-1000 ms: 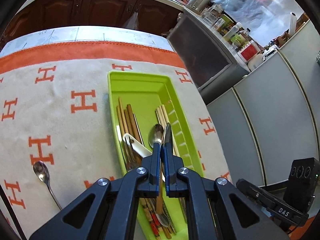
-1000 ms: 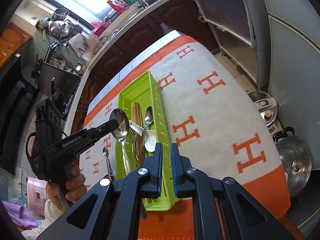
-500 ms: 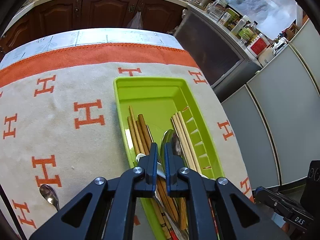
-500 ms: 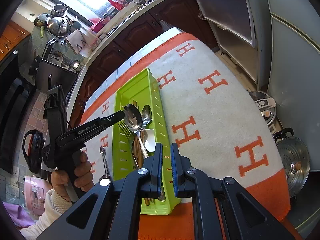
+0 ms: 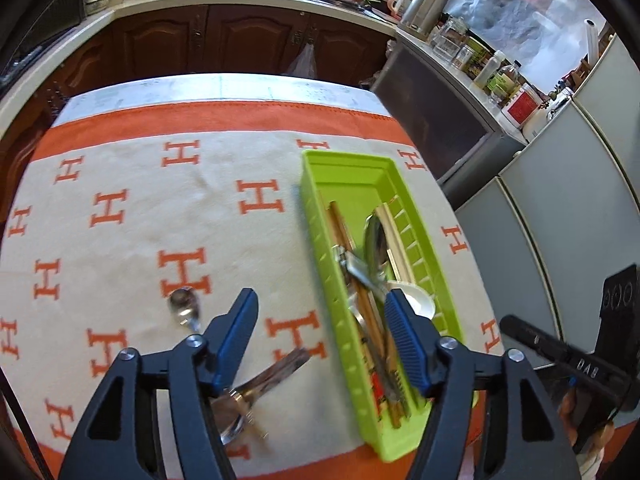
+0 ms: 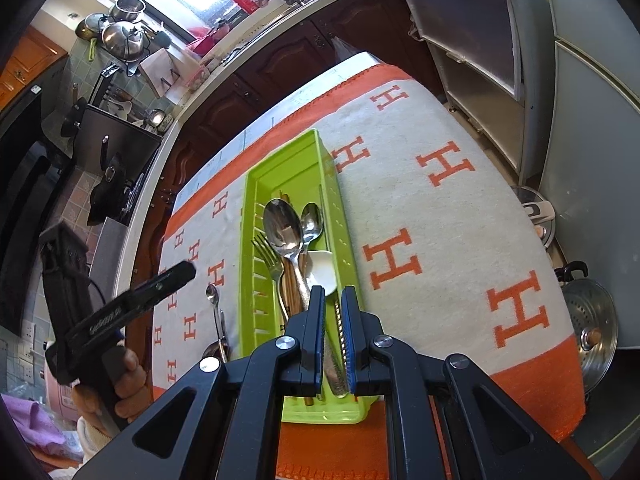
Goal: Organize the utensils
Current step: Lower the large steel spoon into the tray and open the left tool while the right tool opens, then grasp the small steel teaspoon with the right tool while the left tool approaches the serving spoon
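A lime-green tray (image 5: pixel 348 168) (image 6: pixel 280 152) lies on the H-patterned cloth. It holds a large steel spoon (image 6: pixel 282 226) (image 5: pixel 374 236), a smaller spoon (image 6: pixel 312 218), a fork (image 6: pixel 266 254), a white ceramic spoon (image 6: pixel 320 272) and chopsticks (image 5: pixel 340 224). My left gripper (image 5: pixel 320 300) hangs over the tray's left rim and the cloth, its jaws opening wide with nothing between them. Below it lie a small spoon (image 5: pixel 184 308) (image 6: pixel 212 294) and blurred loose utensils (image 5: pixel 280 372). My right gripper (image 6: pixel 333 294) hovers over the tray's near end, jaws parting by a narrow slit and gripping nothing.
A hand (image 6: pixel 124 384) holds the left gripper at the table's left side. Grey cabinets (image 5: pixel 560 220) stand close on the right, and a steel pot (image 6: pixel 592 320) sits on the floor beside them. Dark wooden cupboards (image 5: pixel 240 40) run behind the table's far edge.
The left gripper let go of the large spoon, which now lies in the tray. It then swung left toward the cloth and opened wide. The right gripper kept its place.
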### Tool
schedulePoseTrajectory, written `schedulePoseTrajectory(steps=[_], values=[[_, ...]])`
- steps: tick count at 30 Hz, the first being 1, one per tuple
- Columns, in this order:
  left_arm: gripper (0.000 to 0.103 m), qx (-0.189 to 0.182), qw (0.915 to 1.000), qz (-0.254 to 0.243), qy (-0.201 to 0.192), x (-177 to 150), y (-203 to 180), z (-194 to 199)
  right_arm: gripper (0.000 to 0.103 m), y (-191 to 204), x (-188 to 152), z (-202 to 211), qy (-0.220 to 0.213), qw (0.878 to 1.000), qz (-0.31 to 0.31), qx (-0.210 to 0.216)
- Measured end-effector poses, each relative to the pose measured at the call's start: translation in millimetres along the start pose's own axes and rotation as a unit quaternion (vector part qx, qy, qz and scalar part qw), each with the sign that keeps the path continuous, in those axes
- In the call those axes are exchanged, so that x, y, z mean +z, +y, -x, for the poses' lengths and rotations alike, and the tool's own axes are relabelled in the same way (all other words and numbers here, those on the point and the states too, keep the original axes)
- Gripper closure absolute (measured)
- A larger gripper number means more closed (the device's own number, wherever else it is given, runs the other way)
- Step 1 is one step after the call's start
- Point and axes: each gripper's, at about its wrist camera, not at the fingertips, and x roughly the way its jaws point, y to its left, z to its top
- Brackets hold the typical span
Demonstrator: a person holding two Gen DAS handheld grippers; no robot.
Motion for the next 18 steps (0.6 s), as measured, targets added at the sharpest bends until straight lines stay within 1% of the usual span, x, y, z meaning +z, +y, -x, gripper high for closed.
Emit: schedulePoseTrajectory(steps=[1, 2, 3, 5, 8, 11, 14, 18], values=[[0.034, 0.011, 0.9999, 0.000, -0.004, -4.8, 4.1, 5.8, 0.088, 3.1, -0.5, 0.1, 0.000, 1.000, 0.004, -0.001], [0.031, 0.026, 0.9996, 0.002, -0.009, -10.7, 9.3, 13.0, 0.083, 5.9, -0.7, 0.7, 0.000, 1.000, 0.008, -0.001], [0.029, 0.035, 0.9993, 0.003, -0.011, -14.9, 13.4, 17.4, 0.079, 9.5, -1.3, 1.3, -0.001, 1.000, 0.013, -0.002], [0.028, 0.056, 0.9983, 0.006, -0.016, -25.7, 26.5, 29.6, 0.077, 17.6, -2.3, 2.4, -0.002, 1.000, 0.024, -0.001], [0.027, 0.075, 0.9968, 0.019, -0.017, -38.3, 46.6, 42.1, 0.077, 33.1, -4.2, -0.4, 0.006, 0.999, 0.044, 0.003], [0.027, 0.087, 0.9954, 0.039, -0.009, -52.5, 71.7, 50.1, 0.077, 51.1, -7.0, -6.2, 0.020, 0.998, 0.063, 0.011], [0.027, 0.096, 0.9939, 0.054, 0.000, -63.0, 89.9, 51.6, 0.077, 73.0, -10.9, -15.6, 0.037, 0.995, 0.086, 0.019], [0.027, 0.104, 0.9925, 0.063, 0.010, -74.7, 105.0, 50.0, 0.077, 102.4, -19.6, -33.1, 0.064, 0.991, 0.117, 0.027]])
